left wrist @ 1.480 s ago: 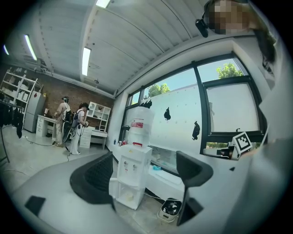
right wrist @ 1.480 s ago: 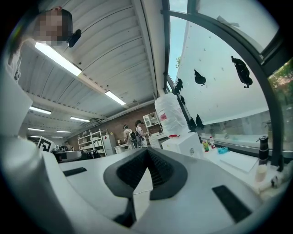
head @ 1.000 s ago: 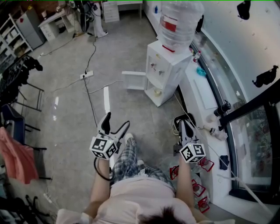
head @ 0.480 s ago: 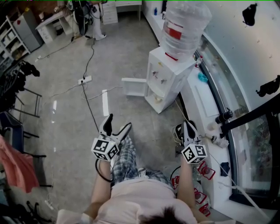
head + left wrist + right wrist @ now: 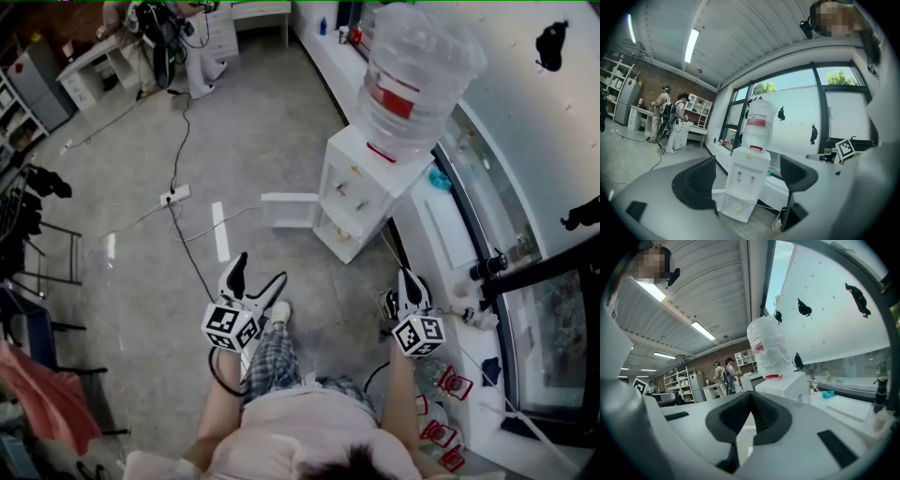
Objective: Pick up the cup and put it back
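Note:
No cup shows clearly. A white water dispenser (image 5: 361, 187) with a big clear bottle (image 5: 417, 75) stands ahead by the window ledge. Its lower door (image 5: 291, 211) hangs open, and a small pale object (image 5: 341, 234) sits inside, too small to identify. My left gripper (image 5: 260, 272) is held at waist height over the floor, open and empty; in the left gripper view the dispenser (image 5: 745, 183) shows between its jaws (image 5: 747, 176). My right gripper (image 5: 405, 277) is beside the ledge, shut with nothing in it, its pads (image 5: 761, 411) meeting.
A power strip (image 5: 175, 195) and cables lie on the floor ahead to the left. The white ledge (image 5: 450, 230) on the right carries a teal item (image 5: 440, 178), dark bottles (image 5: 487, 268) and red-trimmed things (image 5: 450, 382). People (image 5: 173, 33) stand by desks at the far end.
I have stepped forward, so the dispenser and power strip sit closer and lower in the head view. Both grippers keep their pose: left open, right shut.

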`<move>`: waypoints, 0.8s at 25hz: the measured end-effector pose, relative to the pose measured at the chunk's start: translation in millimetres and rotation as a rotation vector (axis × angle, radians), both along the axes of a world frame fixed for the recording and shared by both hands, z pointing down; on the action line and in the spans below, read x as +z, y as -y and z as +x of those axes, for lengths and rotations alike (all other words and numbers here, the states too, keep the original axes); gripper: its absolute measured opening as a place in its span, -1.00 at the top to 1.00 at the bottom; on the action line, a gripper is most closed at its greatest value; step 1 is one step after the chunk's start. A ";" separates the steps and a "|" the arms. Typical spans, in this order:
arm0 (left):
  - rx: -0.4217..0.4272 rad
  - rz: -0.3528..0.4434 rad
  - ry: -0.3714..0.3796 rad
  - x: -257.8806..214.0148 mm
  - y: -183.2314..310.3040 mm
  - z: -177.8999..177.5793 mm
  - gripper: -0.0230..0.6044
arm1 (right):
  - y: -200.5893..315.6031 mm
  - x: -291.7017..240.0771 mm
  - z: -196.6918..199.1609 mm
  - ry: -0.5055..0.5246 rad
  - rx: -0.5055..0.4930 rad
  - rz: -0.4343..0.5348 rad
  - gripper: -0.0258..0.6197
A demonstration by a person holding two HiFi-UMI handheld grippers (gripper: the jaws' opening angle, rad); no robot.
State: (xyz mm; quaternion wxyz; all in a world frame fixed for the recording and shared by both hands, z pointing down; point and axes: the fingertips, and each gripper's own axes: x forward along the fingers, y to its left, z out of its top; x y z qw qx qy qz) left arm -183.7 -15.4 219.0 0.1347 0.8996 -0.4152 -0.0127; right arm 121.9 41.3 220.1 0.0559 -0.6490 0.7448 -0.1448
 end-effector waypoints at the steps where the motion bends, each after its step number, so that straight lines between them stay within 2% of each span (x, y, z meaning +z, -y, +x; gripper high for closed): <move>1: 0.008 -0.004 0.005 0.9 14.8 -2.5 -0.39 | 13.1 -1.0 -4.0 0.003 0.009 -0.002 0.87; 7: 0.096 -0.005 0.024 -3.2 91.8 0.9 -0.39 | 74.7 -1.4 -19.5 0.008 0.055 -0.016 0.87; 13: 0.190 0.008 0.042 -3.3 164.1 16.6 -0.39 | 118.6 4.3 -18.3 0.016 0.130 -0.017 0.87; 20: 0.270 -0.014 0.060 16.8 208.5 35.1 -0.39 | 147.2 16.1 -12.3 0.021 0.208 -0.013 0.87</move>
